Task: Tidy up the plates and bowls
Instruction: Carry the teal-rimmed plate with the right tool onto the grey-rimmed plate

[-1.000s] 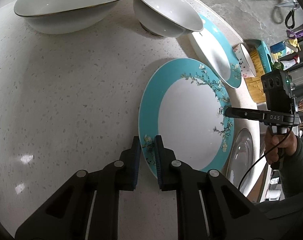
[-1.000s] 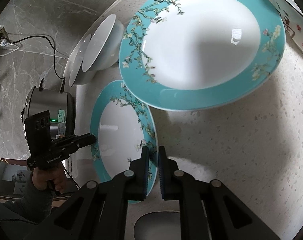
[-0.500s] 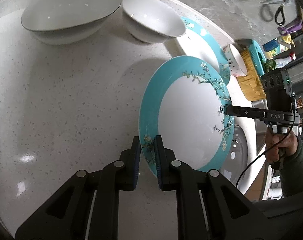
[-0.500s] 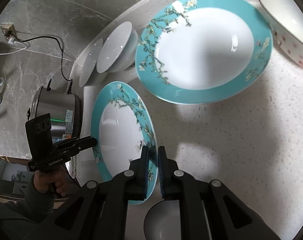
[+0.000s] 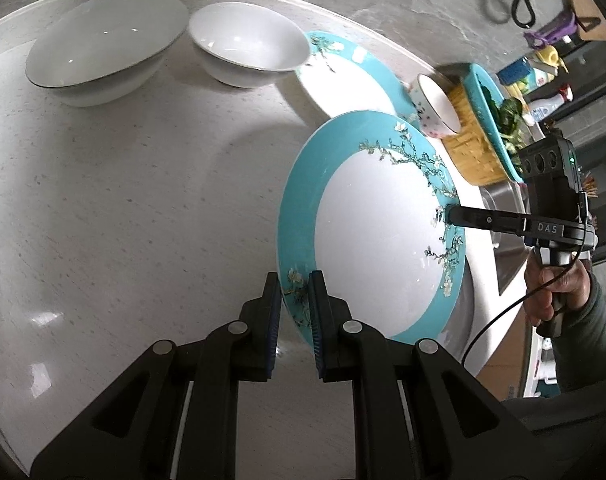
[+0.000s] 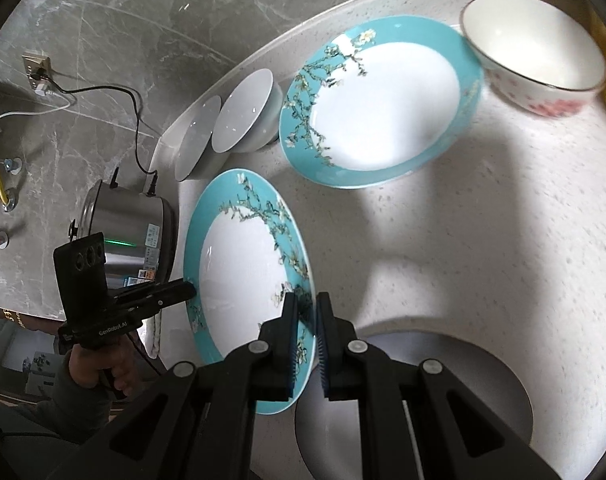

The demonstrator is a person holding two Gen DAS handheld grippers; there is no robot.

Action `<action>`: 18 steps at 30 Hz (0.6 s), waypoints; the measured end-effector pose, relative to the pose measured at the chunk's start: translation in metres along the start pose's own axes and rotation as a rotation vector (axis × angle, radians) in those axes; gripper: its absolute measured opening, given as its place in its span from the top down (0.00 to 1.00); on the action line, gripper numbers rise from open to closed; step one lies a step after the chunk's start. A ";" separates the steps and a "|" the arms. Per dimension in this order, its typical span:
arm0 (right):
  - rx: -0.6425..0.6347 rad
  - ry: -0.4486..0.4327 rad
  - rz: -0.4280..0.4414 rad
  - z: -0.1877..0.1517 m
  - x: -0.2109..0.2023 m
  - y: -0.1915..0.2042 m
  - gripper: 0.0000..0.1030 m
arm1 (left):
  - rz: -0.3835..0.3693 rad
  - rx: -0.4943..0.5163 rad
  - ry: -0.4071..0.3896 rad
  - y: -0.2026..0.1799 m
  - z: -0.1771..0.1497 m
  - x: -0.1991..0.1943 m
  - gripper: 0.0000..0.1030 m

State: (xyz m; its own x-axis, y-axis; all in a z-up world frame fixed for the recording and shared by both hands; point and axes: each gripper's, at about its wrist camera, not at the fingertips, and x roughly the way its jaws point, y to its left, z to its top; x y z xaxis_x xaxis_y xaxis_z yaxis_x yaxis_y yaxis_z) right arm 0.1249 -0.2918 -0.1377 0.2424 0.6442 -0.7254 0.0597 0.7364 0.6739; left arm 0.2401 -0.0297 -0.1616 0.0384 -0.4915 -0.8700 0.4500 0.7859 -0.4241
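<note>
A teal-rimmed plate with a blossom pattern [image 5: 375, 232] [image 6: 239, 280] hangs tilted above the speckled white counter [image 5: 123, 200], gripped at opposite rims. My left gripper [image 5: 295, 292] [image 6: 191, 290] is shut on its near rim. My right gripper [image 6: 305, 308] [image 5: 449, 214] is shut on the opposite rim. A matching second plate [image 5: 343, 80] [image 6: 383, 100] lies on the counter behind. Two white bowls [image 5: 107, 44] [image 5: 247, 44] sit at the back, also in the right wrist view [image 6: 195, 140] [image 6: 247, 112]. A small flowered bowl [image 5: 439, 108] [image 6: 535, 64] stands beside the second plate.
A round grey basin [image 6: 423, 400] lies under the held plate's right edge. A steel cooker [image 6: 131, 232] with a cord stands off the counter's left end. A yellow basket with a teal colander of greens [image 5: 475, 152] sits past the flowered bowl. A person's hand [image 5: 555, 296] holds the right gripper.
Both grippers have risen together with the teal plate, which now hangs higher above the counter. The bowls and the second plate look farther away. Both grips have stayed the same.
</note>
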 end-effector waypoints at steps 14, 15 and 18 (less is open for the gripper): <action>0.066 -0.063 -0.021 -0.044 -0.044 -0.024 0.89 | -0.028 0.065 0.041 -0.060 -0.025 0.011 0.89; 0.073 -0.068 -0.023 -0.048 -0.047 -0.027 0.89 | -0.031 0.071 0.047 -0.066 -0.027 0.014 0.89; 0.097 -0.084 -0.031 -0.061 -0.059 -0.039 0.89 | -0.037 0.087 0.065 -0.084 -0.031 0.026 0.89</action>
State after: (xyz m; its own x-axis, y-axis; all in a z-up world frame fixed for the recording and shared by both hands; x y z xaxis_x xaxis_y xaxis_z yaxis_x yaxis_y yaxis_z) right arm 0.0495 -0.3460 -0.1291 0.3188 0.5990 -0.7346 0.1609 0.7295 0.6647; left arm 0.1760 -0.0966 -0.1564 -0.0363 -0.4922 -0.8697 0.5256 0.7308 -0.4355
